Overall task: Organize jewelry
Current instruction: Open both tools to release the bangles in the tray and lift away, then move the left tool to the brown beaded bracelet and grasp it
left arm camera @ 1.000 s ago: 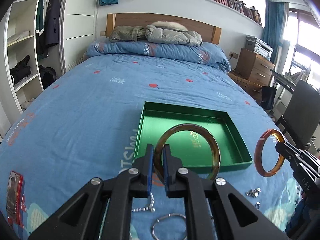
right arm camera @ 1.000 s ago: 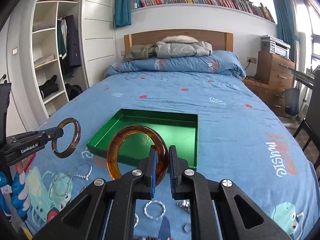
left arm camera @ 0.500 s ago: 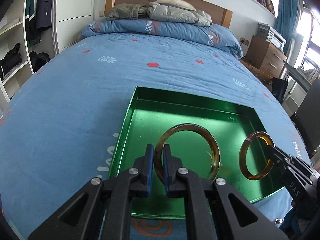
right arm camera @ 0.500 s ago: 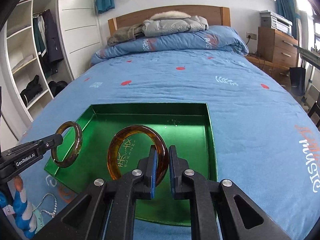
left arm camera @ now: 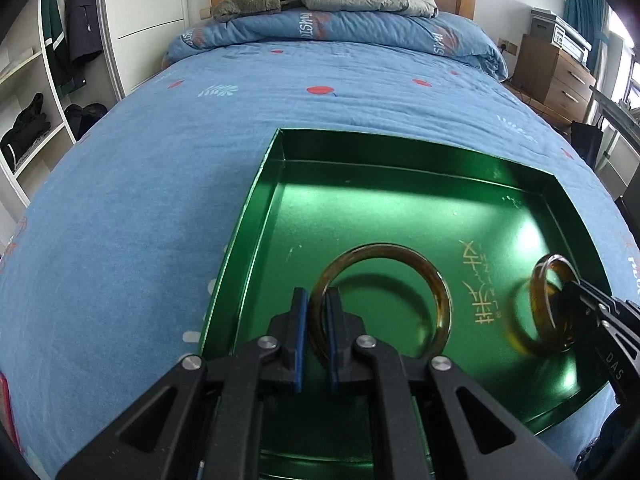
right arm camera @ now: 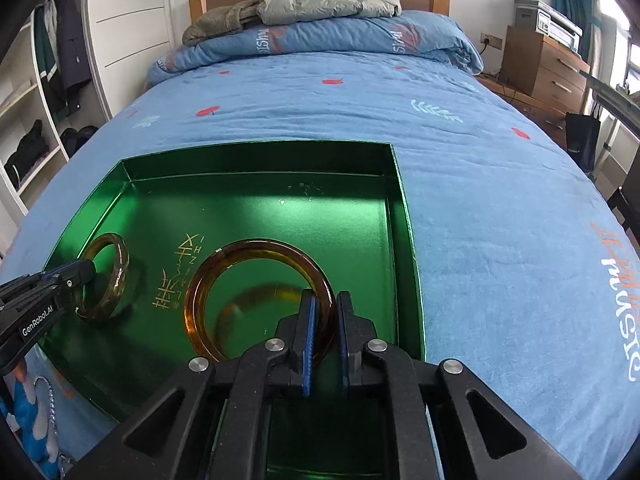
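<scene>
Bangles fill our view: we hold 2 over the green tray (left arm camera: 256, 216), left gripper (left arm camera: 316, 320) clamped on the olive bangle (left arm camera: 440, 304), right gripper (right arm camera: 324, 320) clamped on the amber bangle (right arm camera: 208, 280). Whether either bangle touches the tray floor we cannot tell; a beaded chain (right arm camera: 51, 404) is cut off at the edge.

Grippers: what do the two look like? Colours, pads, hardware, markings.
Both are alike: the left gripper and the right gripper have matte black angular linkage arms with triangular cut-outs, silver round pivot bolts and blue pads inside black fingers. White lettering: "GenRobot.AI" on the left, "DAS" on the right. No cables or sleeves visible.
</scene>
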`<action>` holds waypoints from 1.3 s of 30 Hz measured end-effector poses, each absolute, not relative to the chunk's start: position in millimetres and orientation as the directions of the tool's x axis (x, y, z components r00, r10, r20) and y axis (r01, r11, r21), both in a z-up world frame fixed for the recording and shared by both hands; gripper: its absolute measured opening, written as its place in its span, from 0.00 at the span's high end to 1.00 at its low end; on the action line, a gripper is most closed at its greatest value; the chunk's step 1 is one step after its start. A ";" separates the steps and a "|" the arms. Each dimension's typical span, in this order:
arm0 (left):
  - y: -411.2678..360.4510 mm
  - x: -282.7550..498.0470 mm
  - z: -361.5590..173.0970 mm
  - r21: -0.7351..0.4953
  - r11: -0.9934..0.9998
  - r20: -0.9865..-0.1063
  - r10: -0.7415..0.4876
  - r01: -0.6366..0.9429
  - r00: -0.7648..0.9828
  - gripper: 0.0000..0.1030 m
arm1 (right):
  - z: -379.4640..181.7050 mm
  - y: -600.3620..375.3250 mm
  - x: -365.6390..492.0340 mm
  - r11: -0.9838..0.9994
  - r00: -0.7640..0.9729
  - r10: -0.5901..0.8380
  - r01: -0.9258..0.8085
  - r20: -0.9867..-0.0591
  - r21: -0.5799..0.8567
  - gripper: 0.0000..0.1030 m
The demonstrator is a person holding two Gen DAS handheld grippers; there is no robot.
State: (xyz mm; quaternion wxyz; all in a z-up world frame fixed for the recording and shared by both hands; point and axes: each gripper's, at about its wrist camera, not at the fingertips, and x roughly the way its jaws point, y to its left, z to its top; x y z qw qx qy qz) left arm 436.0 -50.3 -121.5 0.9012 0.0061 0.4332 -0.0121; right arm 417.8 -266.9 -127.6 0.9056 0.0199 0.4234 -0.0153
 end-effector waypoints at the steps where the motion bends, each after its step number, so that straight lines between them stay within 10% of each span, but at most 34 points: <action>1: -50.4 435.9 -121.2 0.003 1.000 -0.781 -0.014 0.026 0.625 0.92 | -127.8 -266.6 418.3 0.999 0.638 -0.015 0.041 -0.770 0.015 0.90; 5: -49.7 433.9 -120.7 0.002 1.000 -0.777 -0.014 0.025 0.629 0.91 | -127.0 -264.1 419.7 1.000 0.628 -0.013 0.023 -0.778 0.002 0.82; 9: -46.7 432.9 -114.7 -0.019 0.999 -0.778 -0.044 0.046 0.627 0.89 | -119.1 -261.2 417.1 1.000 0.632 0.022 0.000 -0.774 0.028 0.51; 39: 55.8 183.2 118.2 -0.009 1.000 -0.559 -0.021 0.019 0.829 0.78 | 127.6 -291.5 133.0 0.997 0.913 0.074 -0.056 -0.400 0.056 0.43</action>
